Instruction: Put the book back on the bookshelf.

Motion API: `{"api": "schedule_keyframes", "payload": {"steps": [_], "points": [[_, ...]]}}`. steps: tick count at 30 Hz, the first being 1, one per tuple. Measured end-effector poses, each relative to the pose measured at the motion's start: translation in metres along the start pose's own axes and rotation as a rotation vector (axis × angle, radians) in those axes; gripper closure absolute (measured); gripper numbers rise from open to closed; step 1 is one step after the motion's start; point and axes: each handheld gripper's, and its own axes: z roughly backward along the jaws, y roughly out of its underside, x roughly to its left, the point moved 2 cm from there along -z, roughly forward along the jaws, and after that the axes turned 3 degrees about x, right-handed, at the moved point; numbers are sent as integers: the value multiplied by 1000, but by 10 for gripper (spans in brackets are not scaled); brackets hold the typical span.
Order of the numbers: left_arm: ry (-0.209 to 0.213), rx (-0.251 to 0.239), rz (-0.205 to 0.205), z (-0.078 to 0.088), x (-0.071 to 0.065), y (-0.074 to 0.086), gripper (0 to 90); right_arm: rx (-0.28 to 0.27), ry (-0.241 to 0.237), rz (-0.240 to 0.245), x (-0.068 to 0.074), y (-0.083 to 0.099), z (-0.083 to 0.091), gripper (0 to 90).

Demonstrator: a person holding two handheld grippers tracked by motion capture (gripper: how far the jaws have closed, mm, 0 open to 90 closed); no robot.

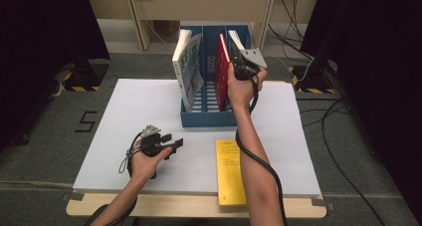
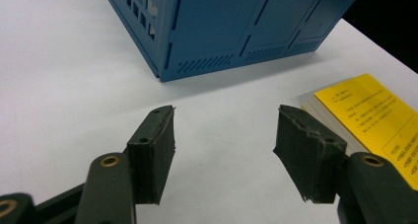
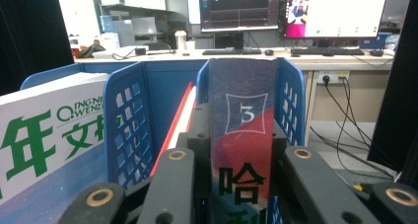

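Currently my right gripper (image 1: 238, 61) clamped red book (image 1: 222, 71), lowering into blue rack (image 1: 206, 117) right slot, 12 o'clock. My left gripper (image 1: 169, 145) idle, open. Next: seat book, release.

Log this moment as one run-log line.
right gripper: shut on red book, in blue file rack | left gripper: open, idle | yellow booklet: on table

Spine of red book (image 3: 242, 150) in right gripper view: numeral "3" inside a square frame, below it green character "哈", a further character cut off. White book (image 3: 44, 135) at left: green "QINGNI… WENZ…" in Latin letters, large green characters "年文", partly cropped. Floor mark (image 1: 86, 120) left of table in high view reads "5"; print on yellow booklet (image 2: 374, 120) is too small to read.
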Motion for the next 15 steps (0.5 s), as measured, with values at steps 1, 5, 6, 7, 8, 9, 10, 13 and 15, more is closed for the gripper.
{"api": "schedule_keyframes", "payload": {"steps": [1, 5, 6, 7, 8, 9, 10, 13, 15], "points": [[-1, -1, 0, 0, 0, 0, 392, 2, -2, 1, 0, 0, 0, 752], [0, 1, 0, 0, 0, 0, 393, 2, 3, 5, -1, 4, -2, 751], [1, 1, 0, 0, 0, 0, 392, 6, 3, -4, 0, 6, -2, 751], [0, 1, 0, 0, 0, 0, 393, 7, 4, 9, 0, 7, -3, 751], [-1, 2, 0, 0, 0, 0, 393, 10, 3, 5, 0, 8, -4, 751], [0, 0, 1, 0, 0, 0, 393, 12, 4, 3, 0, 9, -4, 751], [-1, 0, 1, 0, 1, 0, 393, 11, 2, -1, 0, 10, -5, 751], [-2, 1, 1, 0, 1, 0, 393, 11, 3, -7, -1, 12, -7, 751], [-2, 2, 1, -1, 1, 1, 393, 12, 3, -4, -1, 14, -8, 751]]}}
